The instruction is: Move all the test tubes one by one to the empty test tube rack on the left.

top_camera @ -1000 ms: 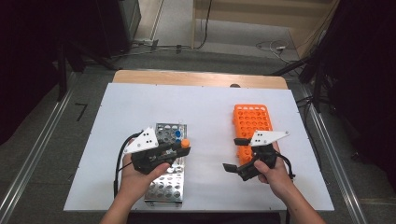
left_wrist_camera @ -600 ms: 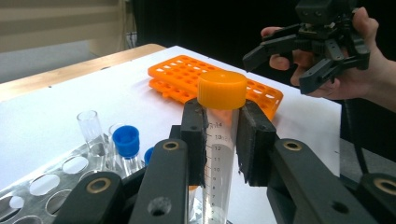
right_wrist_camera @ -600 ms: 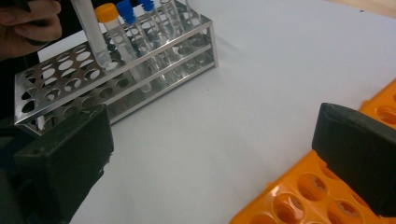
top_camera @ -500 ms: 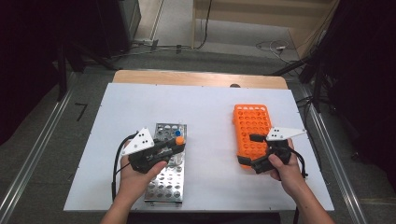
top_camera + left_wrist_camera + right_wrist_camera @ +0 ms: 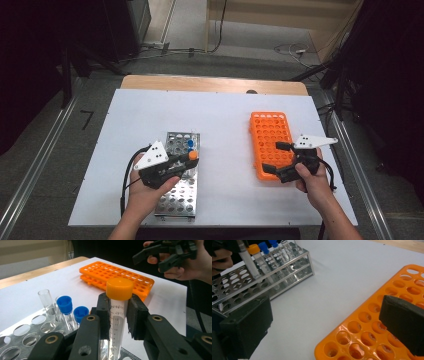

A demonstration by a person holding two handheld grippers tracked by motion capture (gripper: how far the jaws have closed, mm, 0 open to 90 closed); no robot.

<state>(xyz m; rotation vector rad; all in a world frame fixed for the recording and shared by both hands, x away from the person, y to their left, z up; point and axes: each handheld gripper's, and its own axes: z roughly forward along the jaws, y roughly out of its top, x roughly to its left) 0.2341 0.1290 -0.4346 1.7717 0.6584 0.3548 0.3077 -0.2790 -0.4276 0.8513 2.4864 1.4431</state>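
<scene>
2 racks [image 5: 270, 137], 4 tubes [image 5: 117, 315], 2 tools [image 5: 277, 157].

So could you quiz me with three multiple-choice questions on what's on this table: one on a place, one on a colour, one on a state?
1. Where does the orange rack lie? A) by the right gripper B) left of the metal rack C) on the floor
2. What colour is the held tube's cap? A) blue B) orange C) white
3. How is the left gripper? A) wide open B) shut on the tube C) lying on the table

Answers: 1 A, the rack sits on the table's right side; 2 B, the cap above the jaws is orange; 3 B, both pads press the tube.
</scene>
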